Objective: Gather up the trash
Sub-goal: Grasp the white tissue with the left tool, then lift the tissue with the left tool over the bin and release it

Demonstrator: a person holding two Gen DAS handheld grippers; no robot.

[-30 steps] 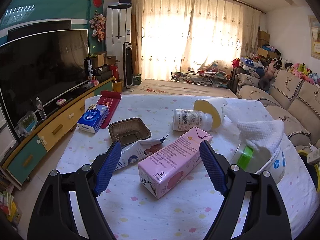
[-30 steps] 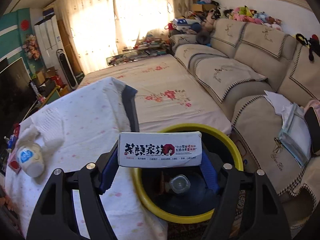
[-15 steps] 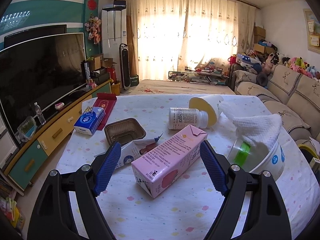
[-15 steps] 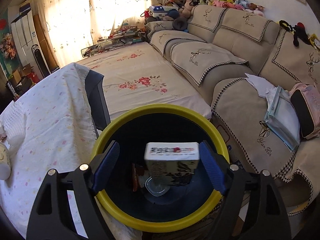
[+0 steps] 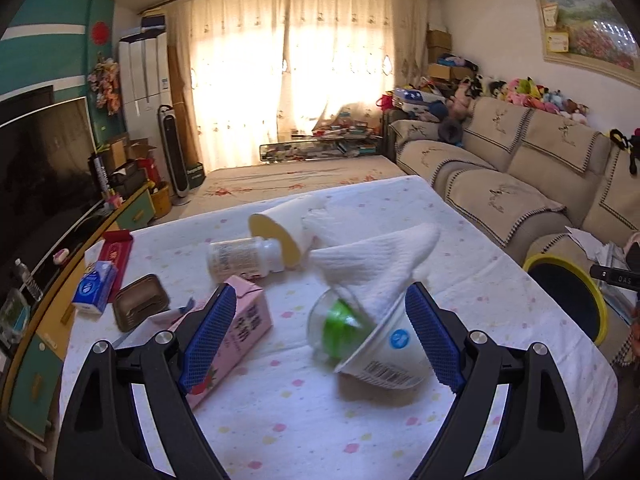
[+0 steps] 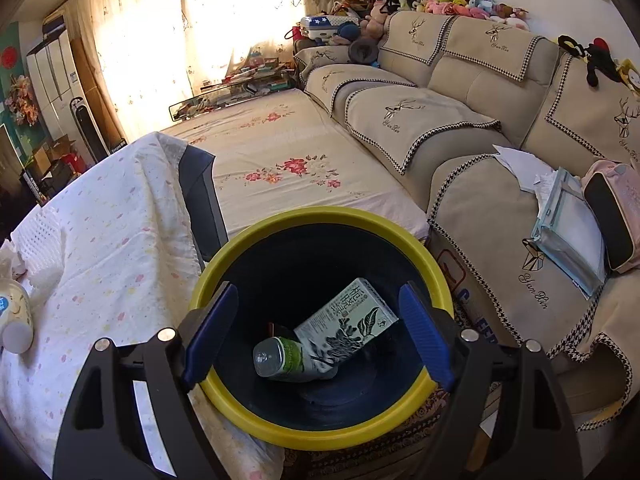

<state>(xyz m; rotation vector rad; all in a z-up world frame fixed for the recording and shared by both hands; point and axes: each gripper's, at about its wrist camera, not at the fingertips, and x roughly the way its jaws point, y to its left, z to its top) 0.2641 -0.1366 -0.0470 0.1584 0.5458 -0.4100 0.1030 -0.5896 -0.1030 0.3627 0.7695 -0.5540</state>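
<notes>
bin [image 6: 320, 432]: one carton [image 6: 346, 320], one bottle [image 6: 288, 360] held | left gripper [image 5: 320, 332]: jaws opening, one cup [image 5: 380, 356] framed untouched | right gripper [image 6: 316, 336]: jaws spread, empty

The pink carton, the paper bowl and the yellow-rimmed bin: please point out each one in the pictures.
pink carton [image 5: 244, 320], left wrist view, on its printed side face
paper bowl [image 5: 394, 354], left wrist view, on its white outer wall
yellow-rimmed bin [image 6: 320, 216], right wrist view, on its far rim

Carton [image 6: 347, 322] atop bottle [image 6: 286, 360] in bin [image 6: 320, 436], bin beside table [image 6: 100, 248]
</notes>
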